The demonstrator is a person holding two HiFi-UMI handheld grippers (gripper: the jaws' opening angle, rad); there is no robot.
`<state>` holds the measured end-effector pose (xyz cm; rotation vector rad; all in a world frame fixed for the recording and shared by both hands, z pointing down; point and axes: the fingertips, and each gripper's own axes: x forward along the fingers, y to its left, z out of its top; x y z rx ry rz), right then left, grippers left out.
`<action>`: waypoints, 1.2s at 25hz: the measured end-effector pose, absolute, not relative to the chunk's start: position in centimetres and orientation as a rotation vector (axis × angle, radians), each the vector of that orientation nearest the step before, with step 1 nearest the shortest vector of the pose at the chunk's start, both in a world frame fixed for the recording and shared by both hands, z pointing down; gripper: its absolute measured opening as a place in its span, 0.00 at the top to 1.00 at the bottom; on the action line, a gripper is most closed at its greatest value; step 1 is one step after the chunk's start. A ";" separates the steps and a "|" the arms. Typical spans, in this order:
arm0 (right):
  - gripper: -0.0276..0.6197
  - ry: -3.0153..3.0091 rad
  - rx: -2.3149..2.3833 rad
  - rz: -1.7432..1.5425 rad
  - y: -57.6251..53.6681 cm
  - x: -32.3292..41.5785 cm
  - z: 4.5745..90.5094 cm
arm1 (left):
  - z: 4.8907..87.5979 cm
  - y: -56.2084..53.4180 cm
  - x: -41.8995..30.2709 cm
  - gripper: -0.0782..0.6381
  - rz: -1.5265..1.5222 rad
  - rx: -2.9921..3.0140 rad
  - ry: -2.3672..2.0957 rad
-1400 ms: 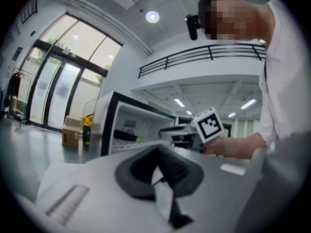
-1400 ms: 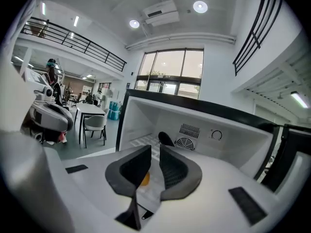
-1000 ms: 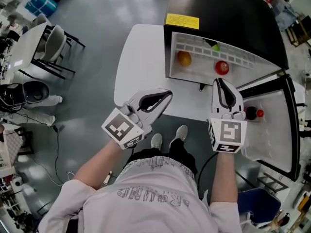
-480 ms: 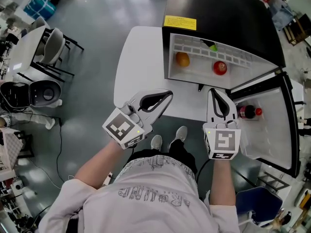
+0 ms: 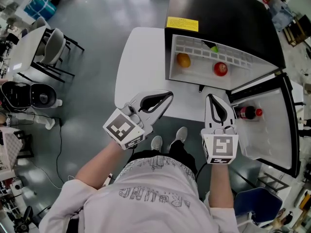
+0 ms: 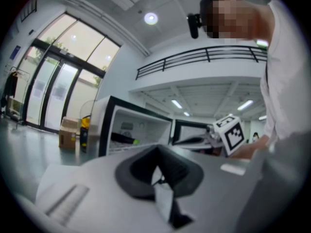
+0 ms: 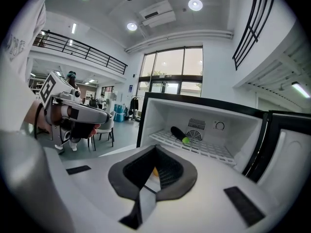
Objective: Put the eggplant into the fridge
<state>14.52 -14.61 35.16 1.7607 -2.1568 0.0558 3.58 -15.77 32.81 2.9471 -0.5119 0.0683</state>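
Observation:
The dark eggplant point(image 5: 210, 45) with its green stem lies on the white wire shelf at the back of the open fridge point(image 5: 223, 8). It shows again as the eggplant point(image 7: 178, 133) in the right gripper view and the eggplant point(image 6: 123, 139) in the left gripper view. My right gripper point(image 5: 212, 97) is shut and empty, hovering in front of the fridge opening beside the door. My left gripper point(image 5: 169, 94) is shut and empty over the table's near edge, left of the fridge. Each sees the other: left gripper point(image 7: 73, 111), right gripper point(image 6: 228, 133).
An orange point(image 5: 183, 59) and a red apple point(image 5: 220, 69) sit on the fridge floor. The open door point(image 5: 274, 130) swings out at the right and holds a dark bottle point(image 5: 246, 112). The fridge stands on a white table point(image 5: 138, 62). Chairs point(image 5: 52, 42) stand far left.
The right gripper has drawn back from the fridge toward the person and slightly left. The left gripper has stayed put.

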 end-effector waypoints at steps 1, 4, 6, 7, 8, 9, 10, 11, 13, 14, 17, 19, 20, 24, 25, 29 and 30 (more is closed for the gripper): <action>0.95 -2.158 1.753 0.055 -14.6 14.4 35.2 | 32.8 -15.8 3.5 0.88 0.069 2.947 -0.512; 0.95 -2.164 1.738 0.058 -14.4 14.0 35.3 | 32.8 -15.6 3.4 0.88 0.067 2.946 -0.513; 0.95 -2.165 1.735 0.064 -14.2 13.9 35.5 | 32.8 -15.6 3.3 0.88 0.064 2.946 -0.514; 0.95 -2.164 1.736 0.068 -14.1 14.0 35.6 | 32.8 -15.5 3.3 0.88 0.062 2.946 -0.514; 0.95 -2.164 1.737 0.073 -14.0 14.1 35.7 | 32.8 -15.6 3.3 0.88 0.062 2.945 -0.515; 0.95 -2.163 1.738 0.077 -13.9 14.2 35.8 | 32.9 -15.6 3.3 0.88 0.062 2.944 -0.516; 0.95 -2.162 1.739 0.080 -13.8 14.3 35.9 | 32.9 -15.6 3.3 0.88 0.062 2.944 -0.516; 0.95 -2.161 1.740 0.083 -13.8 14.4 35.9 | 32.9 -15.6 3.3 0.88 0.062 2.944 -0.516; 0.95 -2.159 1.739 0.084 -13.8 14.4 35.9 | 32.9 -15.6 3.3 0.88 0.065 2.944 -0.516; 0.95 -2.160 1.738 0.083 -13.8 14.4 35.9 | 32.9 -15.6 3.3 0.88 0.065 2.944 -0.515; 0.95 -2.163 1.732 0.078 -13.9 14.3 35.7 | 32.8 -15.6 3.4 0.88 0.061 2.946 -0.513; 0.95 -2.164 1.730 0.074 -14.0 14.2 35.7 | 32.8 -15.6 3.4 0.88 0.060 2.948 -0.514; 0.95 -2.164 1.728 0.073 -14.0 14.2 35.7 | 32.8 -15.6 3.4 0.88 0.060 2.948 -0.515; 0.95 -2.165 1.717 0.076 -13.9 14.2 35.8 | 32.7 -15.6 3.3 0.88 0.063 2.947 -0.520; 0.95 -2.165 1.716 0.077 -13.9 14.2 35.8 | 32.8 -15.6 3.3 0.88 0.065 2.946 -0.521; 0.95 -2.165 1.717 0.079 -13.8 14.4 35.9 | 32.9 -15.6 3.5 0.88 0.068 2.949 -0.524; 0.95 -2.166 1.716 0.078 -13.8 14.5 35.9 | 32.9 -15.6 3.5 0.88 0.069 2.950 -0.524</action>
